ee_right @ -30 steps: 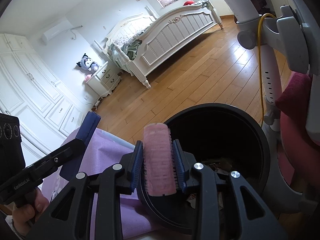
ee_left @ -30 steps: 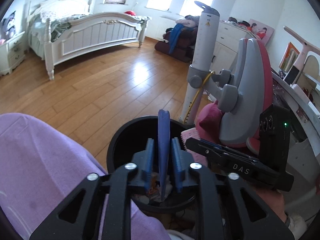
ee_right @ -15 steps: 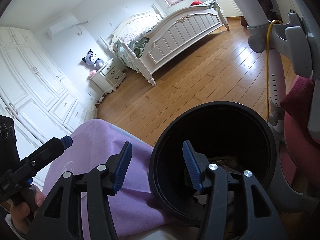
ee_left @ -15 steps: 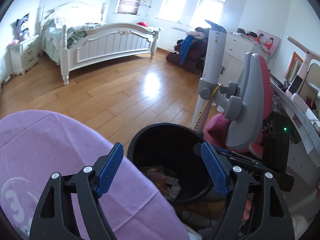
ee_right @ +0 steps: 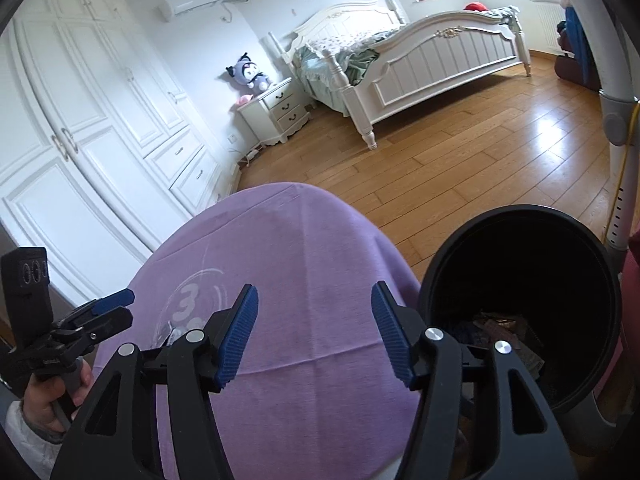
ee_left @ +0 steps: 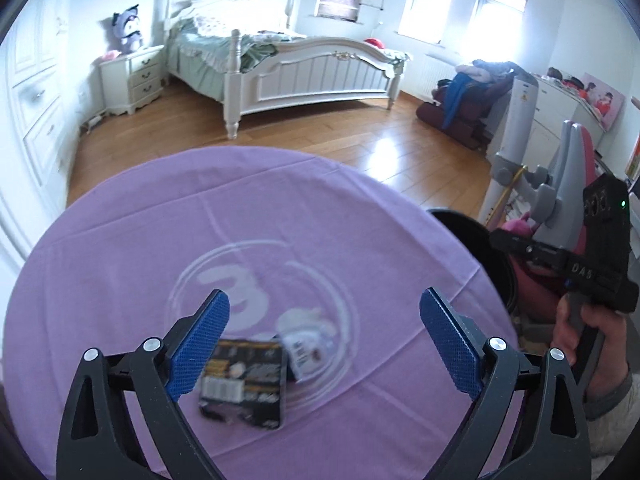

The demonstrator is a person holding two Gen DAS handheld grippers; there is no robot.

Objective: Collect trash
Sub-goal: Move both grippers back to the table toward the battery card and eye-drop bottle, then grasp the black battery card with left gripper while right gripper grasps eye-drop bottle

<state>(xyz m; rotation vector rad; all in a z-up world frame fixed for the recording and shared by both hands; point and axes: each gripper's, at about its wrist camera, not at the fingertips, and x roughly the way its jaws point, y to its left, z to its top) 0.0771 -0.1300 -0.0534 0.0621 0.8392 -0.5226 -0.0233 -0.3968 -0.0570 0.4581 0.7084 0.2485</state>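
Swinging back from the black bin (ee_right: pixel 520 312) to the bench (ee_left: pixel 160 240) is what is recorded between the earlier frames and now. One second ago a blue strip was pinched in the left hand-held gripper (ee_left: pixel 322 344) and a pink roller in the right hand-held gripper (ee_right: pixel 314 330), both held over the bin mouth; half a second ago both were spread and empty above it. Both items are therefore taken as deposited, though neither can be singled out among the dark litter seen at the bin bottom.

Now the left hand-held gripper is spread wide, nothing between its pads, and is aimed down at the purple cloth. Two pieces of trash are left there: a black packet (ee_left: pixel 244 380) and a white wrapper (ee_left: pixel 306 350), touching or overlapping at one corner, both blurred. The black packet lies just beside the left pad.

The right hand-held gripper is likewise spread and empty, over bare cloth, with the bin just beside it to the right.

Judgement: one deposit cycle completed; two items outstanding; the black packet is probably next.
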